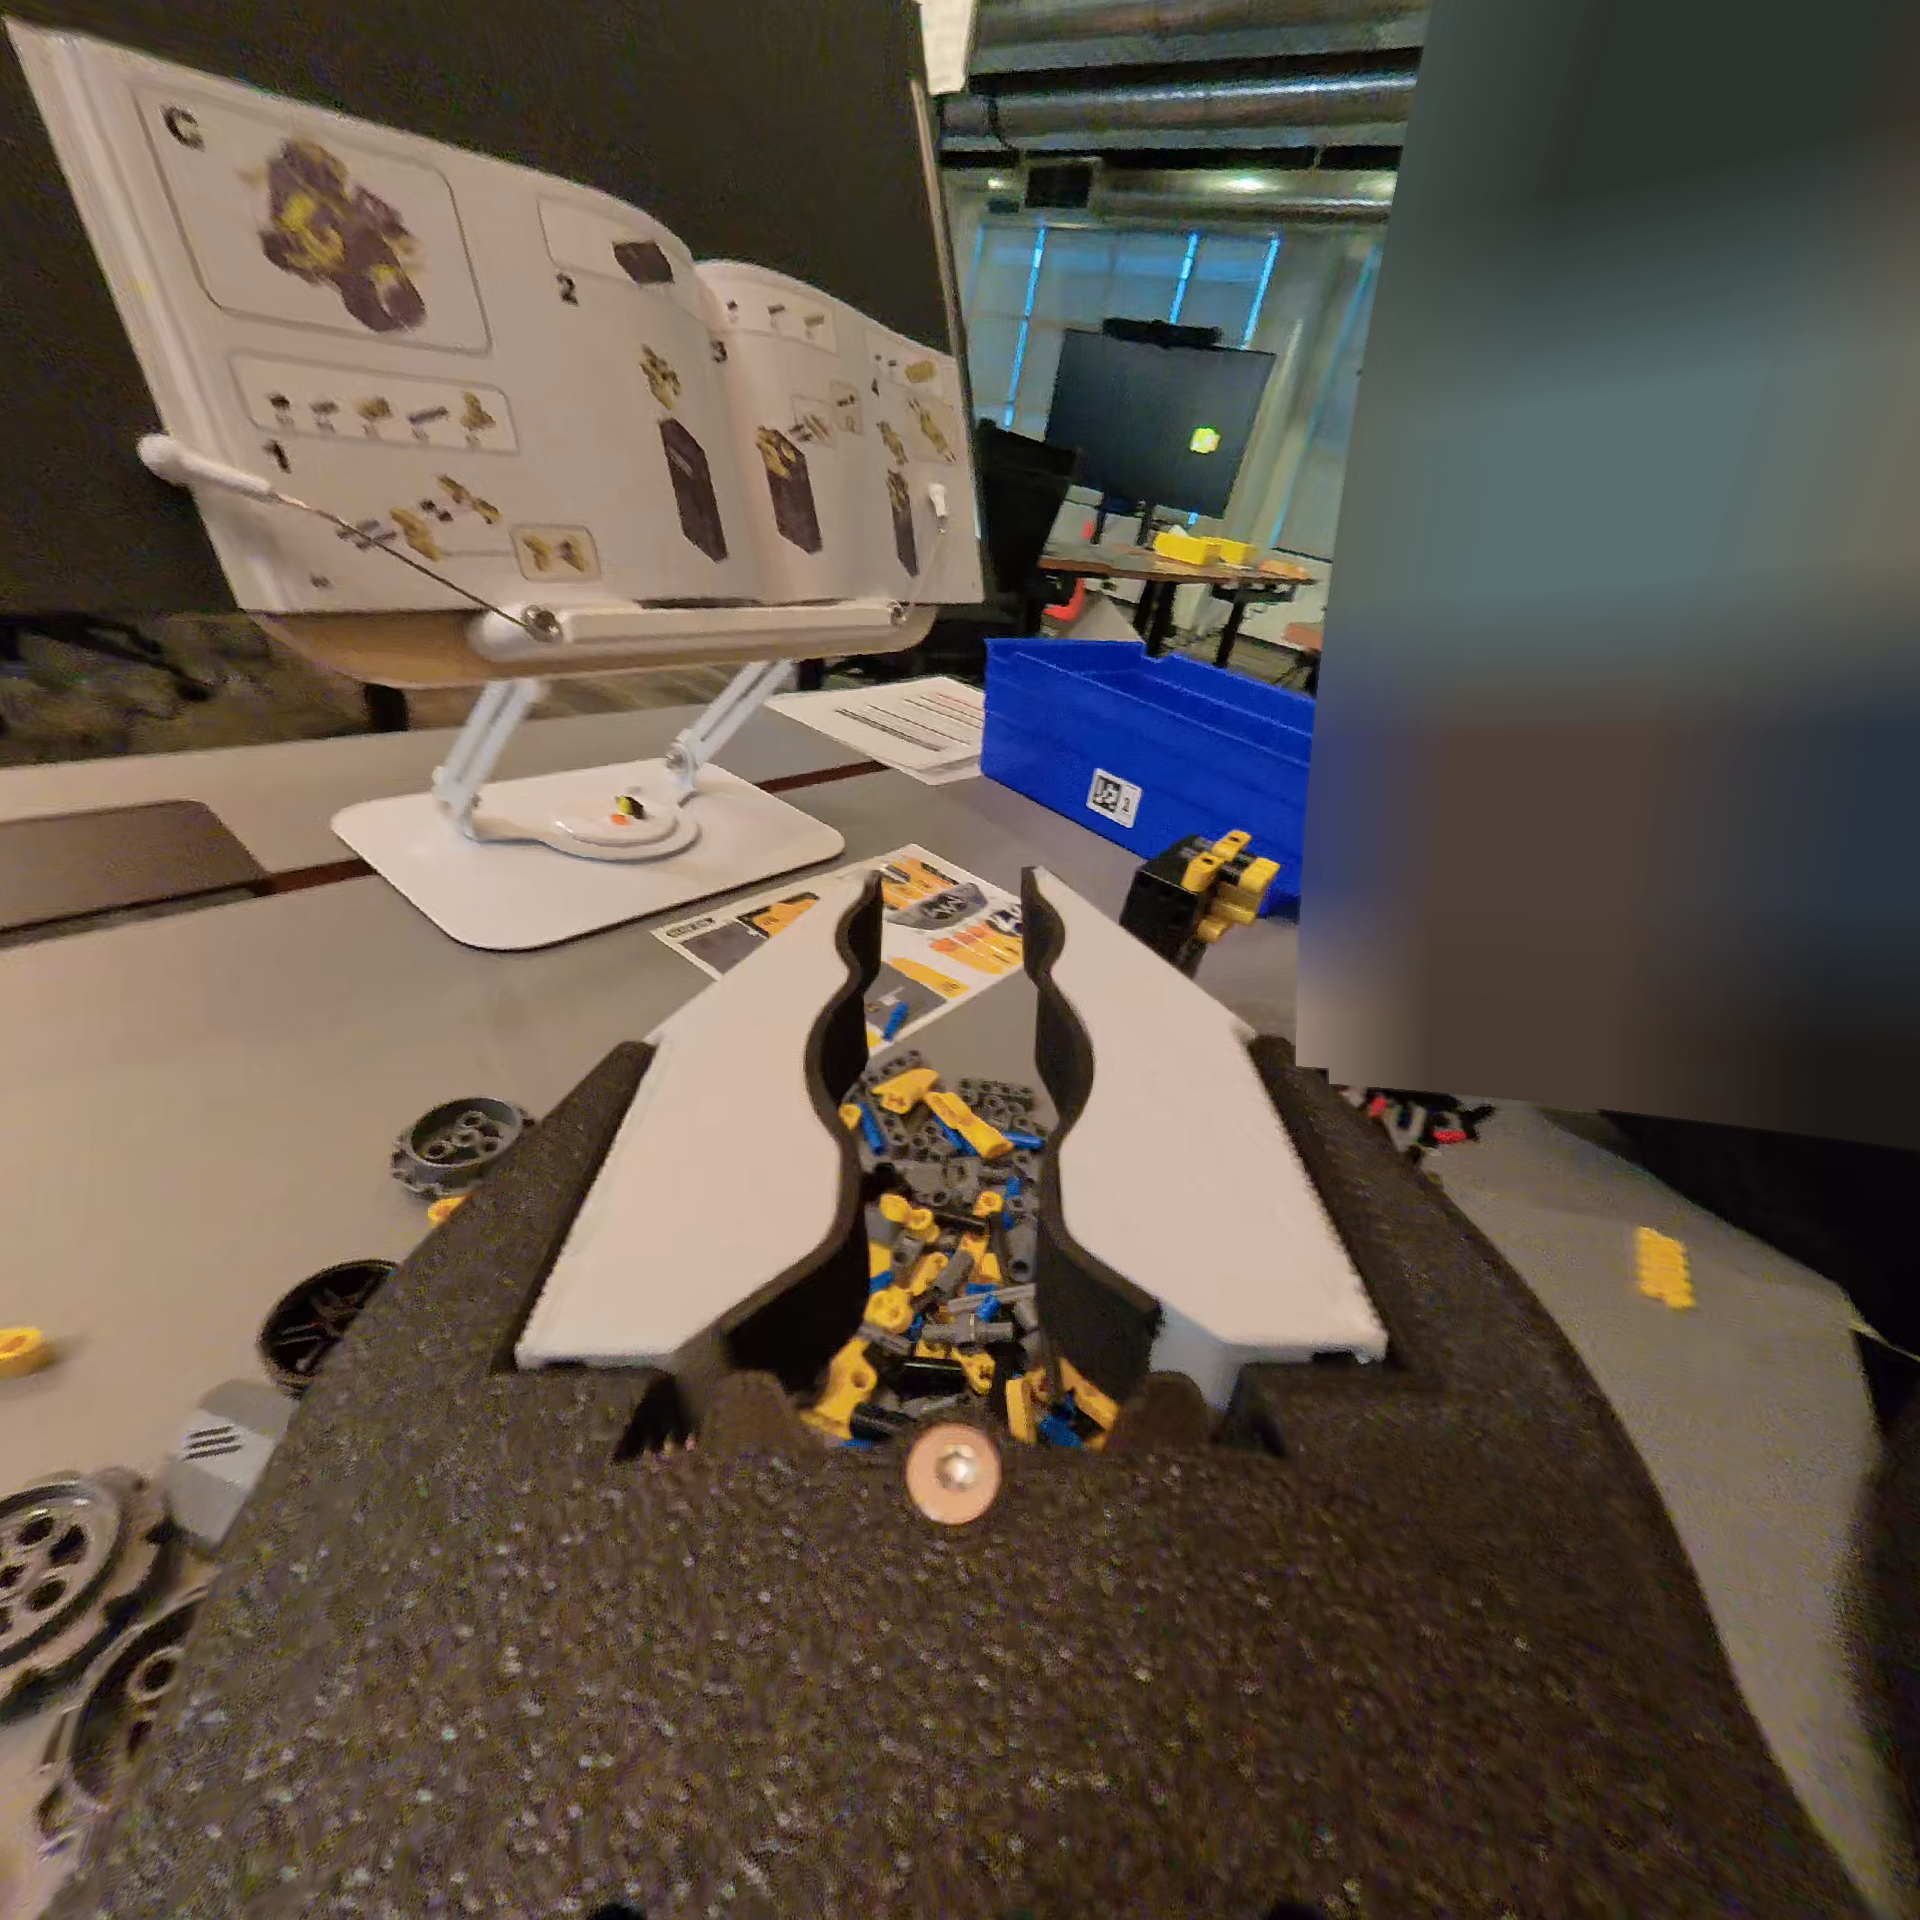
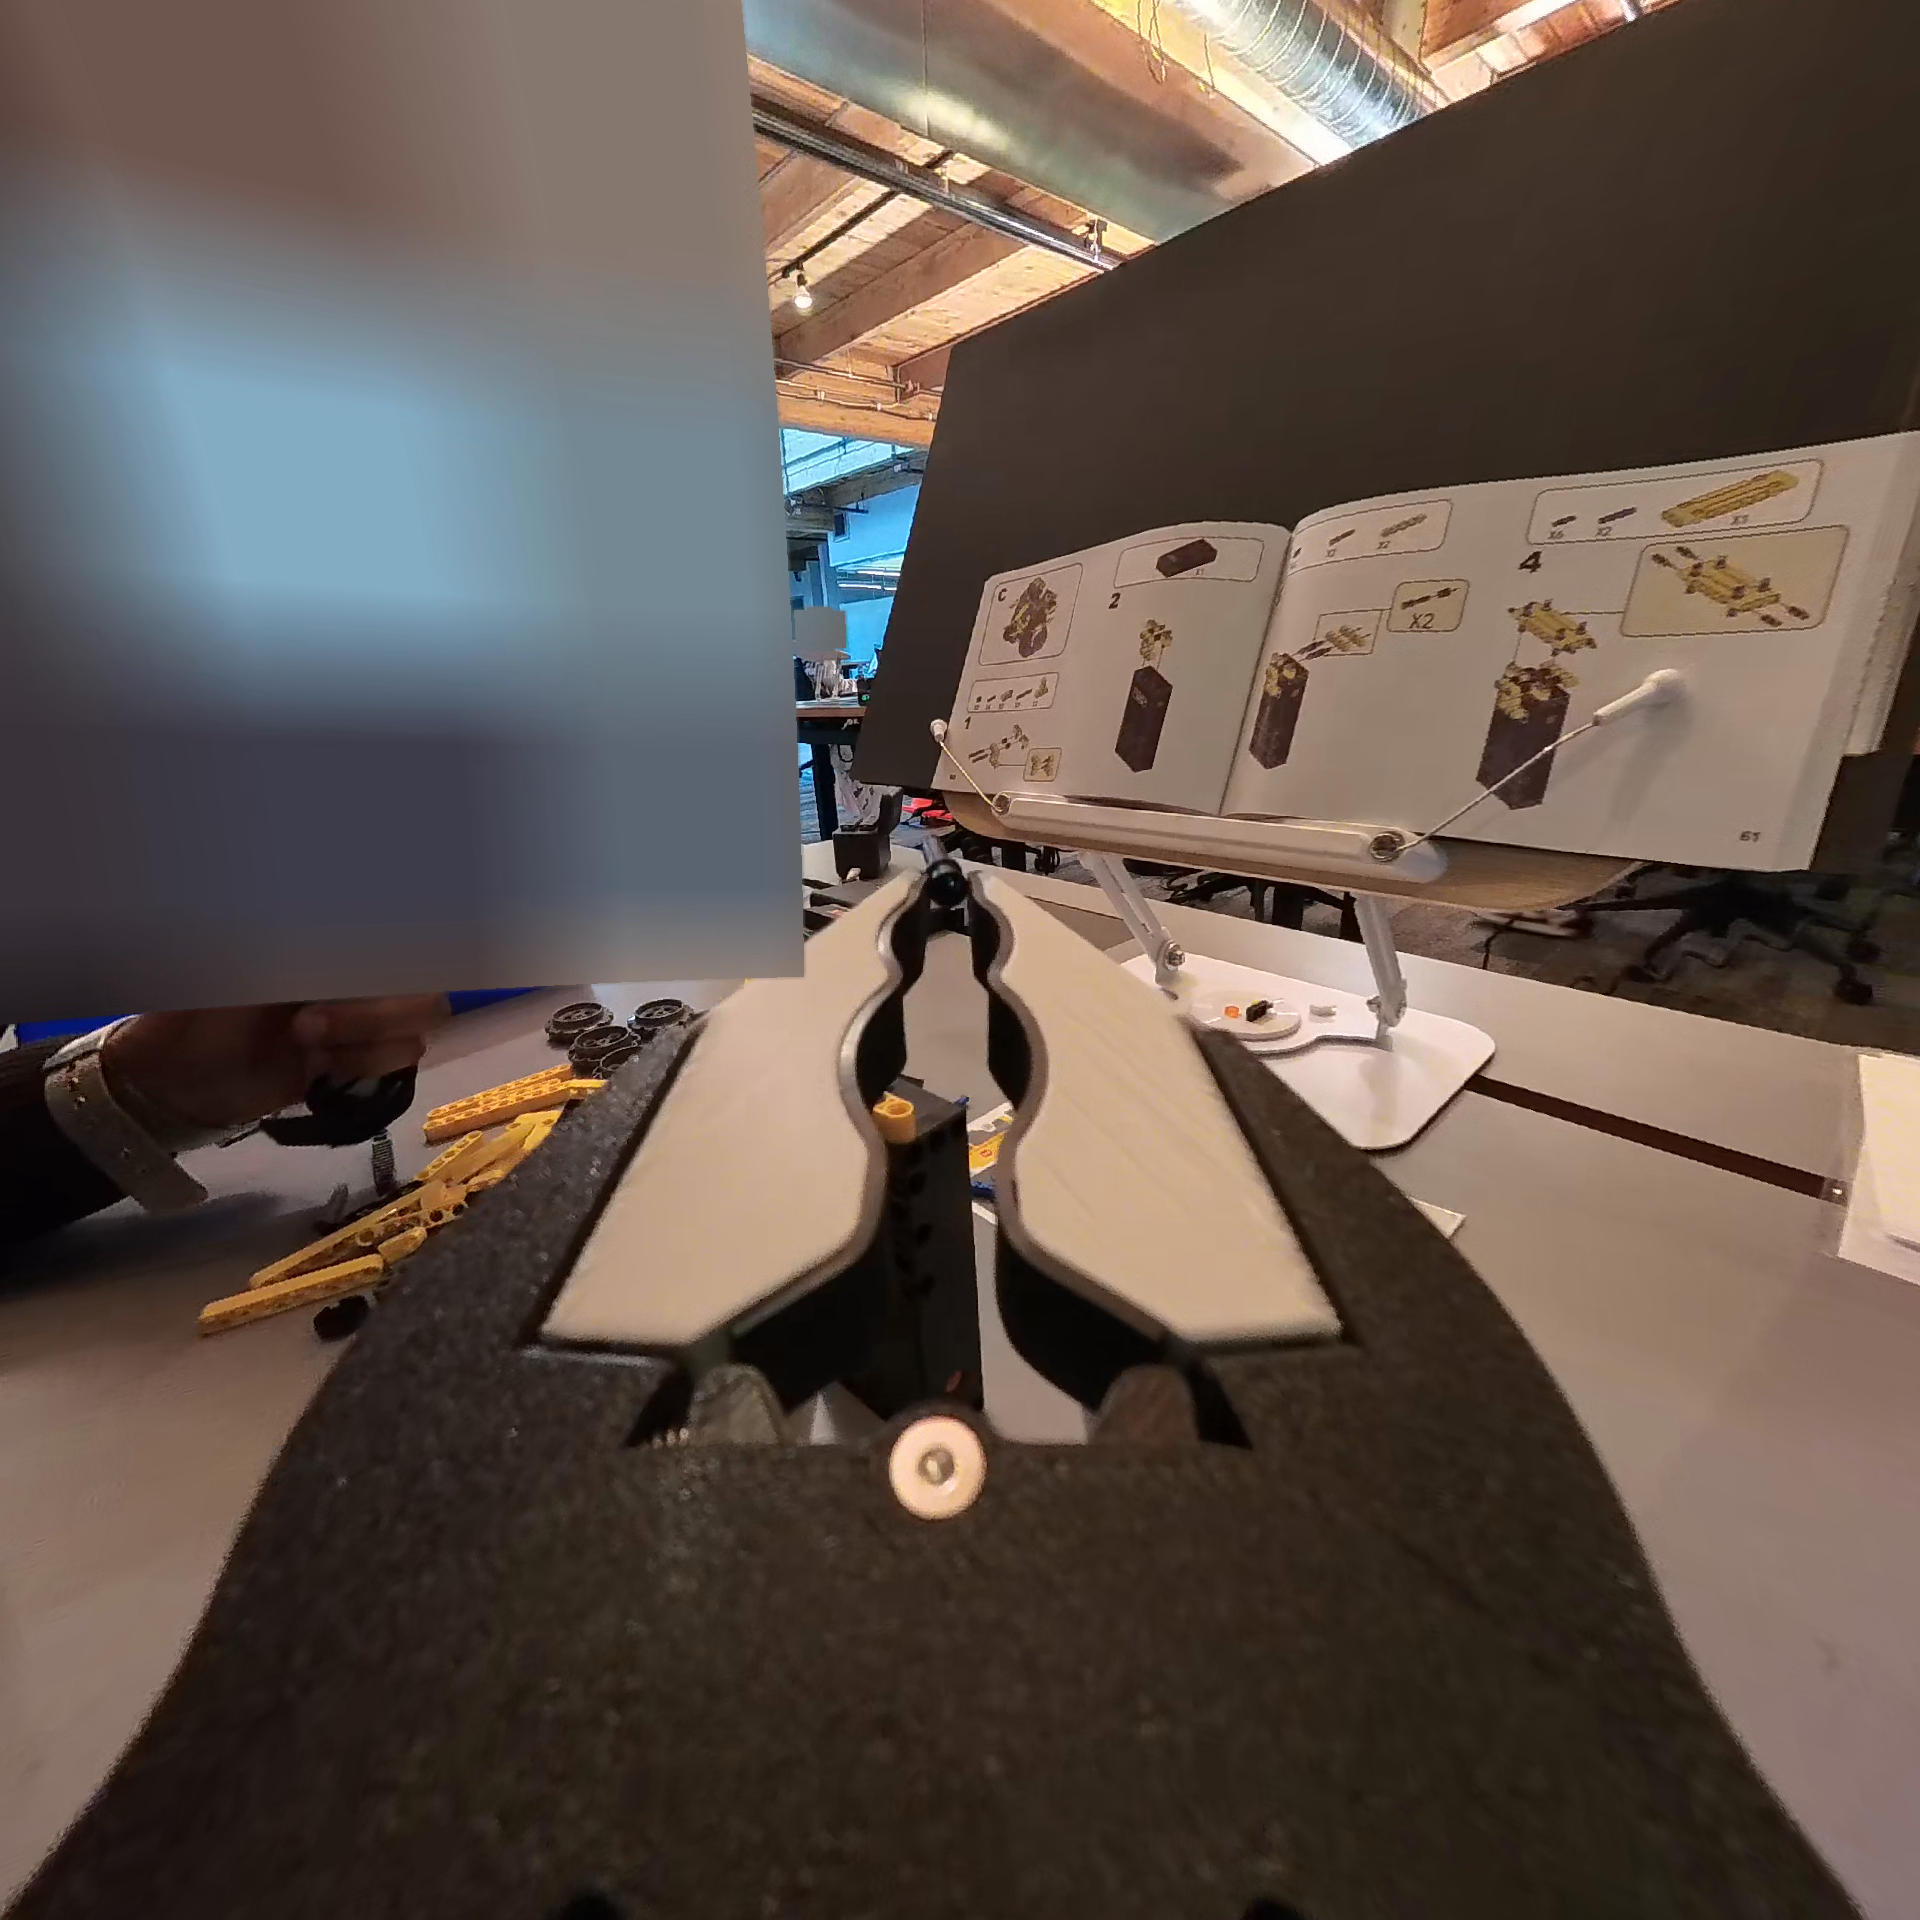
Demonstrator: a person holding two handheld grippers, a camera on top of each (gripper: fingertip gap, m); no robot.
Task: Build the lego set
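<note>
My left gripper (image 1: 953,891) is open and empty. It hovers over a pile of small yellow, blue and grey building pieces (image 1: 940,1236) on the grey table (image 1: 260,1039). A black block with yellow connectors (image 1: 1195,894) stands just beyond its right finger. My right gripper (image 2: 948,885) is nearly closed, with a small black pin-like piece (image 2: 943,881) pinched at its tips. Below it, seen through the gap between the fingers, is the black block (image 2: 928,1205) with a yellow connector on top. An open instruction booklet (image 1: 499,395) rests on a white stand, and it also shows in the right wrist view (image 2: 1455,665).
A blue bin (image 1: 1143,727) stands at the back right. Grey and black wheels (image 1: 457,1143) lie to the left. In the right wrist view, yellow beams (image 2: 416,1195) and wheels (image 2: 613,1023) lie at left by a person's hand (image 2: 208,1081). Printed sheets (image 1: 935,935) lie on the table. The tips of one gripper are about 20 centimeters away from the tips of the other.
</note>
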